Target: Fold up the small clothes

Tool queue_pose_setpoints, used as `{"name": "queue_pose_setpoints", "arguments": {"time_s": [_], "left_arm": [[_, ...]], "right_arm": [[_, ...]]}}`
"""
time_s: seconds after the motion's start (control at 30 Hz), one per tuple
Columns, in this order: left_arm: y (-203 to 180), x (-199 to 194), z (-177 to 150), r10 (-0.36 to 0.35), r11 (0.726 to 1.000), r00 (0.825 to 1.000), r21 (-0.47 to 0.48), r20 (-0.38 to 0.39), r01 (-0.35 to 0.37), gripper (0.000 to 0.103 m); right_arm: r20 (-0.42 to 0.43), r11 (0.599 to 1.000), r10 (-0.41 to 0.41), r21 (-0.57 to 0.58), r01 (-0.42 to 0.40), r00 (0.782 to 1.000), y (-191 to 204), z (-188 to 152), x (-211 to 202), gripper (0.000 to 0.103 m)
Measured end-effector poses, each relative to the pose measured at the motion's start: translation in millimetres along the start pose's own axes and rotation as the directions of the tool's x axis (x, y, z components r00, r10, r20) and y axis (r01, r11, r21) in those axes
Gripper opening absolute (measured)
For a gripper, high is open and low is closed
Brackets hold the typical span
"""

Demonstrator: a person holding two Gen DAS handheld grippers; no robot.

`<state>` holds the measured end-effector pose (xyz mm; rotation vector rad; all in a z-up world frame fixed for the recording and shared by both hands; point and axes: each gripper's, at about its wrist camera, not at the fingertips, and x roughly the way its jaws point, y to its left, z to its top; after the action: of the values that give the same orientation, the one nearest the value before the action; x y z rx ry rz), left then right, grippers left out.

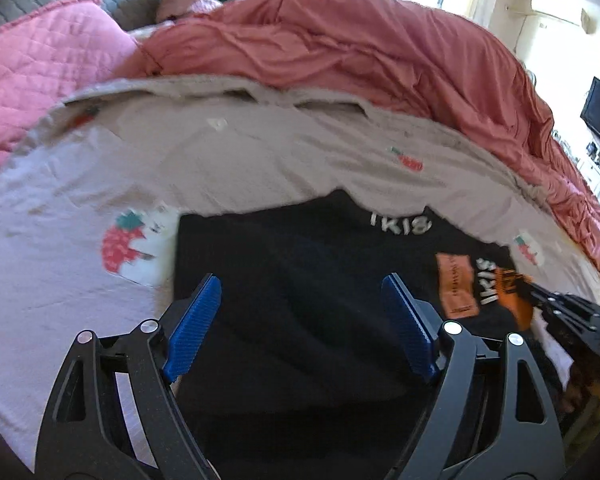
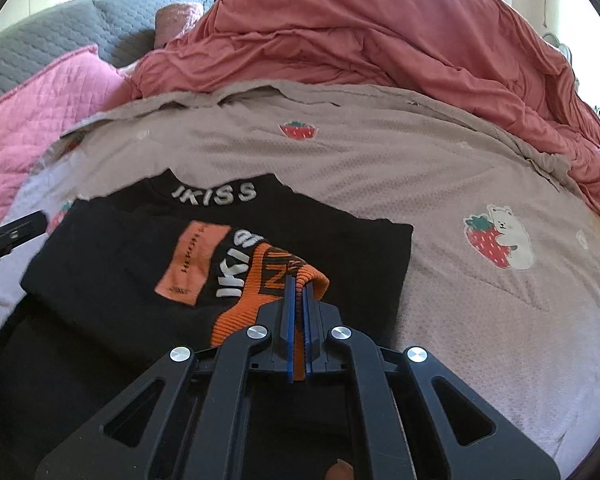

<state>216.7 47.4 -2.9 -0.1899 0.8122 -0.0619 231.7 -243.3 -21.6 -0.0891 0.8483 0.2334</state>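
On bed [image 2: 480,168], black sweater [image 2: 100,264] mid-fold: orange cuff [image 2: 268,280] pinched by right gripper [image 2: 298,304], left gripper [image 1: 300,320] spread wide, empty; sleeve likely laid across next.

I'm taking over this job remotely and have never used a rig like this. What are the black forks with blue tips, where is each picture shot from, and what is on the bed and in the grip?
The black forks are two hand-held grippers; a person carries one in each hand. Each has a fisheye camera looking forward along its two blue-padded fingers, so straight lines bulge.

The left wrist view shows the left gripper with its jaws wide apart, holding nothing, above the black garment.

The right wrist view shows the right gripper with its jaws closed on the garment's orange ribbed cuff.

The garment is a small black top with white lettering and an orange patch, lying on a beige strawberry-print bedspread. Behind it are a bunched red duvet and a pink quilted pillow.
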Motion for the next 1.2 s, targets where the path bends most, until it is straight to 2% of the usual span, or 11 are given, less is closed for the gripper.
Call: {"name": "queue_pose_setpoints", "arguments": {"time_s": [0.13,0.27,0.33,0.5,0.63,0.7,0.77,0.8,0.97,1.1,1.2], "left_arm": [[15,30,-25,-0.036,0.999,0.995,-0.019,-0.091,0.035,0.075],[14,22,-27,-0.043,0.999,0.997,0.000,-0.068,0.043,0.075],[14,20,-29,-0.047,0.999,0.997,0.000,-0.060,0.047,0.075],[20,10,-28,-0.063,0.998,0.998,-0.027,-0.016,0.063,0.075],[21,10,-27,-0.066,0.997,0.998,-0.036,-0.016,0.065,0.075],[21,11,-27,-0.065,0.997,0.998,-0.034,-0.015,0.064,0.075],[21,11,-27,-0.066,0.997,0.998,-0.029,-0.014,0.065,0.075],[21,11,-28,-0.068,0.997,0.998,-0.029,-0.011,0.067,0.075],[23,10,-27,-0.075,0.997,0.997,-0.036,-0.004,0.075,0.075],[22,9,-27,-0.077,0.996,0.997,-0.034,-0.005,0.077,0.075],[22,10,-27,-0.077,0.997,0.997,-0.034,-0.010,0.076,0.075]], "right_arm": [[-0.089,1.000,0.000,0.012,0.001,0.996,-1,-11,19,0.006],[-0.040,0.991,0.074,0.113,-0.069,0.996,-15,-8,4,0.027],[-0.021,0.975,0.134,0.183,-0.128,0.991,-26,-4,-2,0.030],[-0.056,0.933,0.156,0.335,-0.129,0.986,-52,7,11,0.031],[-0.132,0.824,0.335,0.522,-0.221,0.933,-68,2,42,0.032],[-0.126,0.801,0.358,0.551,-0.235,0.925,-68,1,45,0.031],[-0.098,0.793,0.366,0.552,-0.256,0.925,-66,3,44,0.013],[-0.079,0.793,0.371,0.545,-0.271,0.925,-65,5,41,0.012],[0.073,0.879,0.293,0.373,-0.299,0.953,-46,19,7,0.010],[0.050,0.986,0.096,0.130,-0.102,0.994,-17,23,2,0.010],[-0.053,0.999,-0.028,0.037,0.030,0.998,-5,16,22,0.011]]}}
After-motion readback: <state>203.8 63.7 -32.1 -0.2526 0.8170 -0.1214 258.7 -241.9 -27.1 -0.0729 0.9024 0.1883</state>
